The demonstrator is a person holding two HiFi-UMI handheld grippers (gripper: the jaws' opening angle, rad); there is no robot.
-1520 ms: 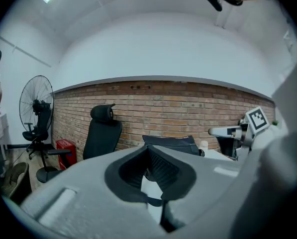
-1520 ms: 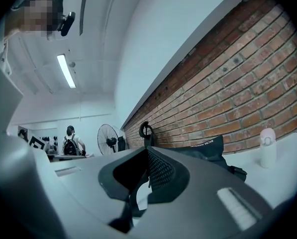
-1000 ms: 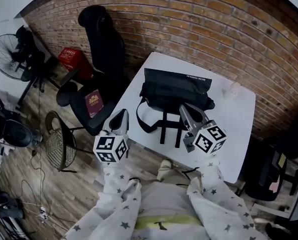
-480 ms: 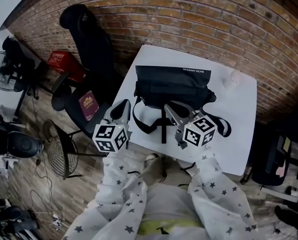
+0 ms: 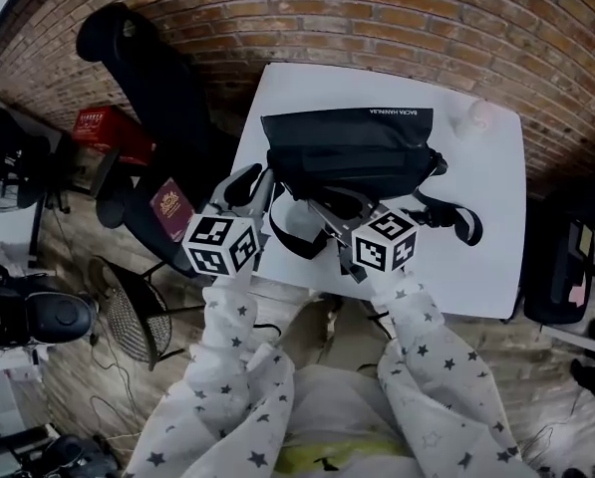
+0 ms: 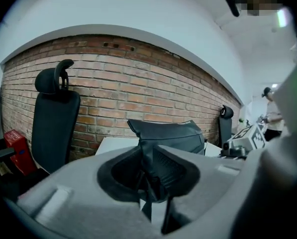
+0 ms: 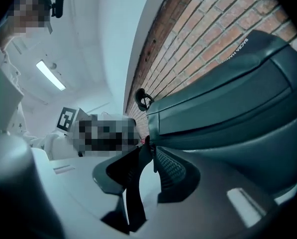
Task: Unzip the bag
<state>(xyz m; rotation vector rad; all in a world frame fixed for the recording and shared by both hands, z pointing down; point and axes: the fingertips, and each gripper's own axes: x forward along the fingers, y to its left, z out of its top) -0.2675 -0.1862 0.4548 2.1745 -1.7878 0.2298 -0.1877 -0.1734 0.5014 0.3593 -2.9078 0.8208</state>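
A black bag (image 5: 352, 152) lies on the white table (image 5: 496, 247), its straps (image 5: 456, 217) trailing toward the near edge. My left gripper (image 5: 257, 179) is at the bag's left end. In the left gripper view the left gripper (image 6: 149, 158) has jaws opening, with the bag's end fabric (image 6: 163, 136) between them and not visibly pinched. My right gripper (image 5: 329, 205) is at the bag's front, low in the middle. In the right gripper view the right gripper (image 7: 148, 158) also has opening jaws. A dark strap (image 7: 133, 193) runs down through the gap, under the bag (image 7: 228, 98).
A black office chair (image 5: 148, 78) stands left of the table, with a maroon booklet (image 5: 167, 207) on its seat. A red crate (image 5: 103, 132) sits by the brick wall (image 5: 377, 8). A small pale object (image 5: 479, 116) rests at the table's far right corner. A wicker stool (image 5: 128, 307) is lower left.
Both grippers have moved forward from the near table edge up to the bag. Their jaws, shut before, now stand apart around the bag's fabric and strap.
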